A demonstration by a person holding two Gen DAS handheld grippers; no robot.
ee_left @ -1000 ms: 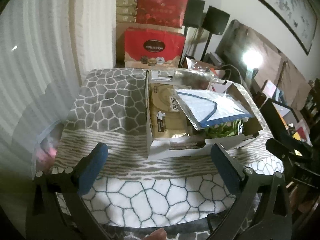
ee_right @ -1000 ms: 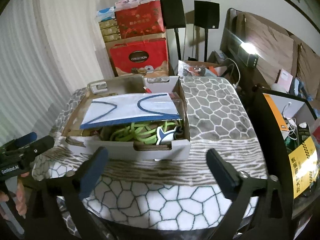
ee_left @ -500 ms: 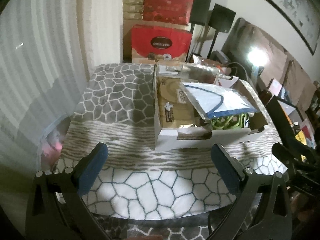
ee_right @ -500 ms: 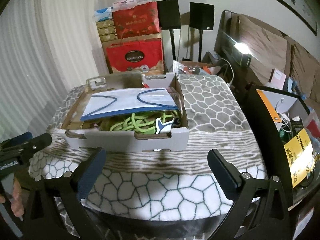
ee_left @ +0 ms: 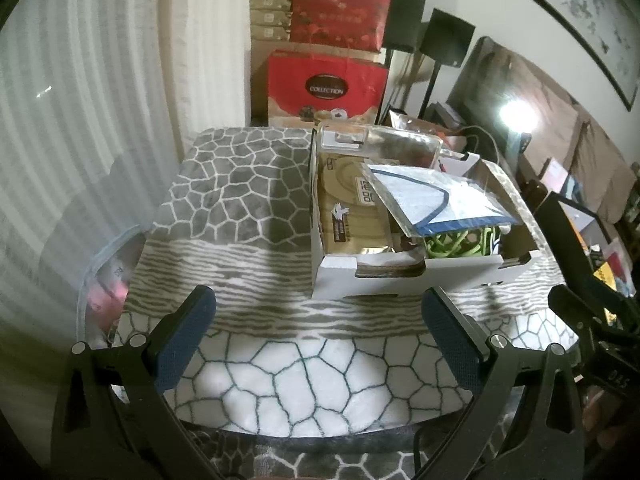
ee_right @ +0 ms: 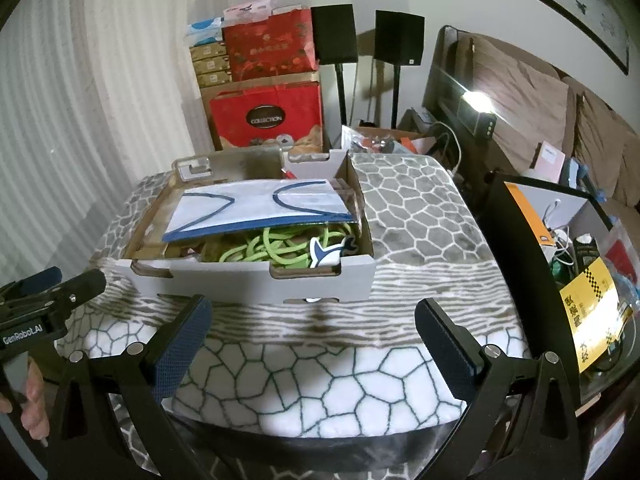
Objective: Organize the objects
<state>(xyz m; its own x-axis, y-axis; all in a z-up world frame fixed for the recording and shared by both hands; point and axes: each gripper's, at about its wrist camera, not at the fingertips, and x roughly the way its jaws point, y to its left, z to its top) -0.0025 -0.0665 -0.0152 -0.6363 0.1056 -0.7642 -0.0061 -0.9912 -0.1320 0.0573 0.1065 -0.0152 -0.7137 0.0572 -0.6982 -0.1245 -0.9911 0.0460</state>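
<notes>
Both hand-held grippers, left and right, spread wide, empty, over the counter. Cardboard box just ahead. Blue-edged packet on top: likely light, slick, bendy; pinch its near edge. Green cord beneath looks floppy, may snag.

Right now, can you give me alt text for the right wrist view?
An open cardboard box sits on a patterned tablecloth, holding a white-and-blue packet lying over green cord. The open, empty right gripper is in front of it, with the left gripper at the left edge.
</notes>
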